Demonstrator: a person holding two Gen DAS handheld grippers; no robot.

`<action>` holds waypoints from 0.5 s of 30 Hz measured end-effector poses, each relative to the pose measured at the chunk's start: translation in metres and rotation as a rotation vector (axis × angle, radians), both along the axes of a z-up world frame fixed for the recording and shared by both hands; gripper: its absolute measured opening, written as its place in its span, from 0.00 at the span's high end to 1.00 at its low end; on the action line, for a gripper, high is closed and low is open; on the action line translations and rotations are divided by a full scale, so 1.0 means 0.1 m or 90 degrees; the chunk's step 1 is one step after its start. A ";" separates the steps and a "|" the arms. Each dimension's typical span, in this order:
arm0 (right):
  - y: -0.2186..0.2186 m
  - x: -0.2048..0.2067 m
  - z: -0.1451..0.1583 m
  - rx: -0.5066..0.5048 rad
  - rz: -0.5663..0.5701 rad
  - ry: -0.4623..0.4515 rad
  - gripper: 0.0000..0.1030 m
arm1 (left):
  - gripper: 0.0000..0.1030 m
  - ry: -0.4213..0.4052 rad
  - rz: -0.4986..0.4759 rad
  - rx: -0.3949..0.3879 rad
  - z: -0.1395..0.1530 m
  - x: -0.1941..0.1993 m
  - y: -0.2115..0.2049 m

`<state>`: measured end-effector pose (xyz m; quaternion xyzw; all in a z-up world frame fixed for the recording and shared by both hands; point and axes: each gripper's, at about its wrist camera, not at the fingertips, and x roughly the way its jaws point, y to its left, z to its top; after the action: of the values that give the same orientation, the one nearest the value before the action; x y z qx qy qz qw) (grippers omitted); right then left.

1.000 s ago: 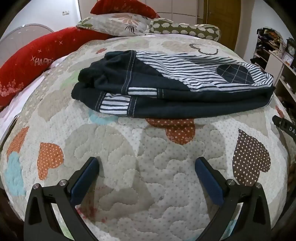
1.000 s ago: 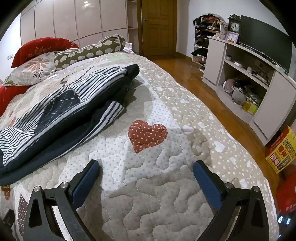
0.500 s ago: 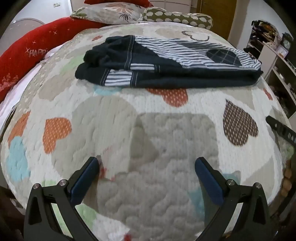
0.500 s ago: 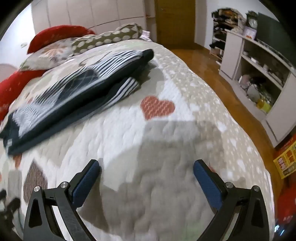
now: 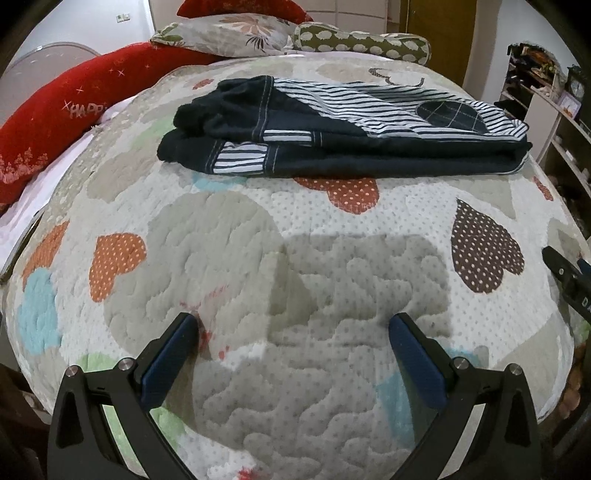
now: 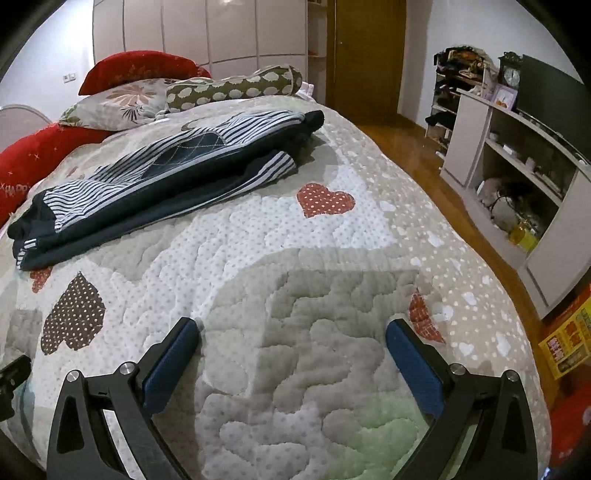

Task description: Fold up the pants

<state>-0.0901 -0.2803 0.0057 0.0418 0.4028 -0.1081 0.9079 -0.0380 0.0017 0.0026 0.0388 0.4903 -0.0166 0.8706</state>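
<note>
The pants (image 5: pixel 332 133) are dark navy with white-striped panels and lie folded in a long flat bundle across the heart-patterned quilt (image 5: pixel 295 277), far ahead of both grippers. They also show in the right wrist view (image 6: pixel 159 173), up and to the left. My left gripper (image 5: pixel 293 332) is open and empty, held above the quilt near the foot of the bed. My right gripper (image 6: pixel 291 332) is open and empty too, above the quilt to the right of the pants. The right gripper's tip shows at the right edge of the left wrist view (image 5: pixel 569 273).
Red pillows (image 5: pixel 62 122), a floral pillow (image 5: pixel 229 33) and a spotted bolster (image 5: pixel 362 40) lie at the head of the bed. A white shelf unit (image 6: pixel 517 177) and wooden floor (image 6: pixel 417 147) are to the right of the bed. A yellow box (image 6: pixel 569 339) stands on the floor.
Both grippers have pulled back from the folded pants toward the foot of the bed, staying open. The pants have not moved.
</note>
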 end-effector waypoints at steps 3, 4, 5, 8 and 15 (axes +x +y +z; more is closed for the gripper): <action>0.02 0.01 0.00 -0.011 -0.002 -0.003 0.00 | 0.00 0.009 0.001 0.016 0.00 0.05 -0.04; 0.02 0.00 0.00 -0.010 -0.001 -0.003 0.00 | 0.00 0.011 0.001 0.018 0.00 0.07 -0.06; 0.02 0.00 0.00 -0.009 -0.001 -0.004 0.00 | 0.00 0.014 -0.001 0.015 0.00 0.10 -0.06; 0.02 0.00 0.00 -0.013 0.003 -0.005 0.00 | 0.00 0.023 -0.006 -0.001 -0.01 0.16 -0.02; 0.03 -0.04 -0.02 -0.014 -0.002 -0.035 0.00 | 0.00 0.005 -0.018 0.010 -0.02 0.18 -0.07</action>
<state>-0.0938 -0.2776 0.0039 0.0351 0.3761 -0.1129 0.9190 -0.0199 -0.0057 0.0004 0.0522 0.4934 -0.0254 0.8679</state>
